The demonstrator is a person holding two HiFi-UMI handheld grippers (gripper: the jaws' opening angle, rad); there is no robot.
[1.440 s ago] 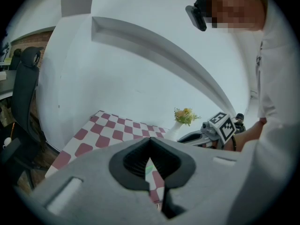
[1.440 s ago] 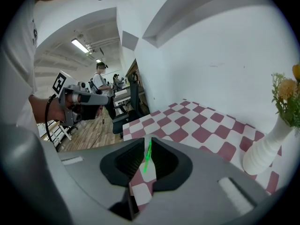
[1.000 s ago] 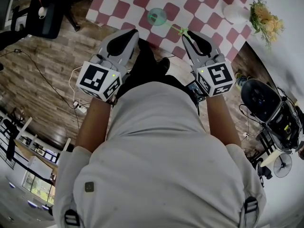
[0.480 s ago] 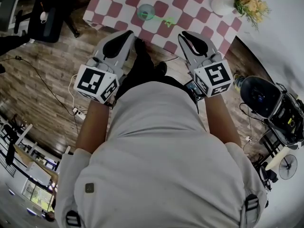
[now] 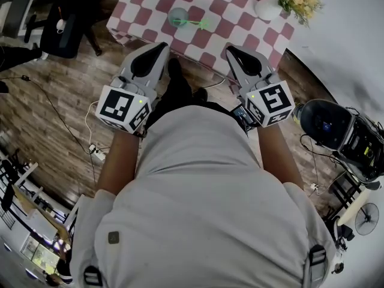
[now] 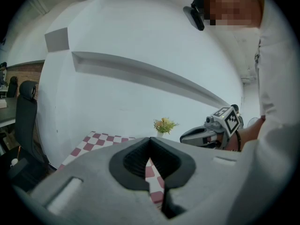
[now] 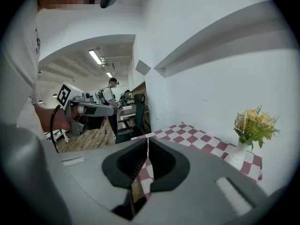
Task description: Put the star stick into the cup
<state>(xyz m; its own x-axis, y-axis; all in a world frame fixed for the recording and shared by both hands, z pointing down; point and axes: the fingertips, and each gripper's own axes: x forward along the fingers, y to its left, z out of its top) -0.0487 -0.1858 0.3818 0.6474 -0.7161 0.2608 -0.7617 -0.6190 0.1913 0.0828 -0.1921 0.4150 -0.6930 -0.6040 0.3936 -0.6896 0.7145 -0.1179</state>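
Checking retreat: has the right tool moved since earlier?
Yes. The right tool drew back across the red checkered table, away from the green star stick.

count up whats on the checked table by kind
cup: 1
star stick: 1
vase of flowers: 1
total: 3

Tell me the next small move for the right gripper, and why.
Probably reach the right gripper forward, opening its fingers, toward the green star-tipped stick. The stick seems to lie on the red-and-white checkered tablecloth, beside the translucent teal cup, nearer this gripper. Both it and the left gripper are shut and empty, near the tablecloth's edge.
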